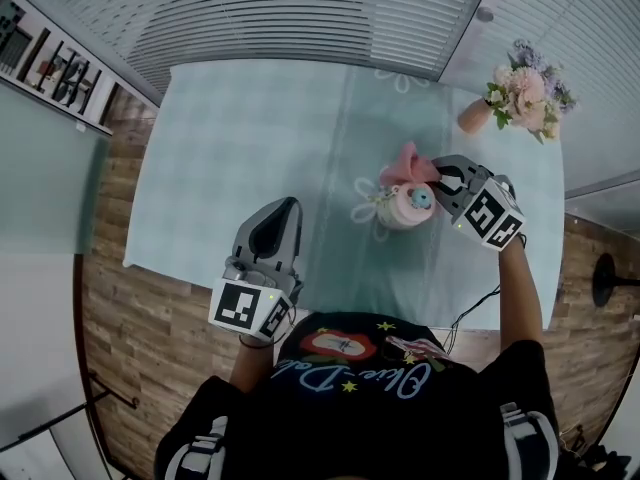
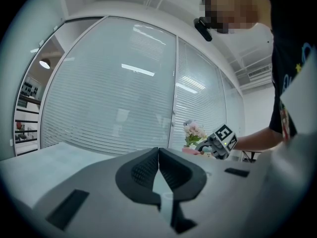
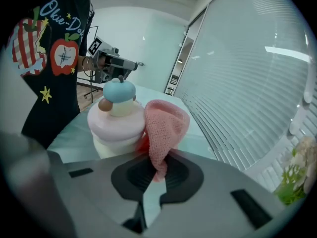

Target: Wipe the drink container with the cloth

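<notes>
The drink container (image 1: 405, 205) is a squat cream cup with a pink lid and a blue knob (image 3: 119, 89); it stands upright on the table's right half. A pink cloth (image 3: 164, 129) hangs from my right gripper (image 3: 157, 169), which is shut on it, and the cloth lies against the container's (image 3: 115, 133) side. In the head view the cloth (image 1: 408, 164) shows behind the cup, with the right gripper (image 1: 441, 182) just to the cup's right. My left gripper (image 1: 276, 230) is shut and empty, above the table's near edge, well left of the cup; its jaws (image 2: 158, 162) meet.
A pale green cloth covers the table (image 1: 250, 148). A vase of pink flowers (image 1: 520, 98) stands at the far right corner. Glass walls with blinds rise behind the table. Wooden floor (image 1: 130, 308) lies to the left and near side.
</notes>
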{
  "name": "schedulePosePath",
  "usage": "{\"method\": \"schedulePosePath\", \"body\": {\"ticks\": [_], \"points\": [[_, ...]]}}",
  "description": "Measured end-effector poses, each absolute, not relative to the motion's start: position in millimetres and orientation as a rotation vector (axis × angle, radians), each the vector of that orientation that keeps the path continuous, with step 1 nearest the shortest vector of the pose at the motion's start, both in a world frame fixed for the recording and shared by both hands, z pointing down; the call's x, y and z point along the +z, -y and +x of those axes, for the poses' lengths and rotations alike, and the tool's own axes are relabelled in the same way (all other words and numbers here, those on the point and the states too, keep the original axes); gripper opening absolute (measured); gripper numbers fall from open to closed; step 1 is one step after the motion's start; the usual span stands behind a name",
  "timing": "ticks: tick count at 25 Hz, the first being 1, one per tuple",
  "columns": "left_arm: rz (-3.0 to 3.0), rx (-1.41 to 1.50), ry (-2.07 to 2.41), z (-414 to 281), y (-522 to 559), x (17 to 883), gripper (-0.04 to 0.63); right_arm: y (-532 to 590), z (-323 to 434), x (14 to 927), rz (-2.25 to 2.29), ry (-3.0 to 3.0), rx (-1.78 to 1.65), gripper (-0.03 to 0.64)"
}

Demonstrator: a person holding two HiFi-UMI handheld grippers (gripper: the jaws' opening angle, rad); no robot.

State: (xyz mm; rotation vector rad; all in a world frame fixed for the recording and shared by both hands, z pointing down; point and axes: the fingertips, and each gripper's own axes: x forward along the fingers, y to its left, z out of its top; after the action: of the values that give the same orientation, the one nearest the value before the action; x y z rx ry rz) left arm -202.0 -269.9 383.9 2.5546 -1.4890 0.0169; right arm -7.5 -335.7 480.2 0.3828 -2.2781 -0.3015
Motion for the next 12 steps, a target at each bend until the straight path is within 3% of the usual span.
{"method": "schedulePosePath", "body": {"ticks": [12], "points": [[2.554, 0.042, 1.498, -198, 271, 385, 0.005, 336, -11, 508, 0.291, 2.262, -0.264, 0.014]]}}
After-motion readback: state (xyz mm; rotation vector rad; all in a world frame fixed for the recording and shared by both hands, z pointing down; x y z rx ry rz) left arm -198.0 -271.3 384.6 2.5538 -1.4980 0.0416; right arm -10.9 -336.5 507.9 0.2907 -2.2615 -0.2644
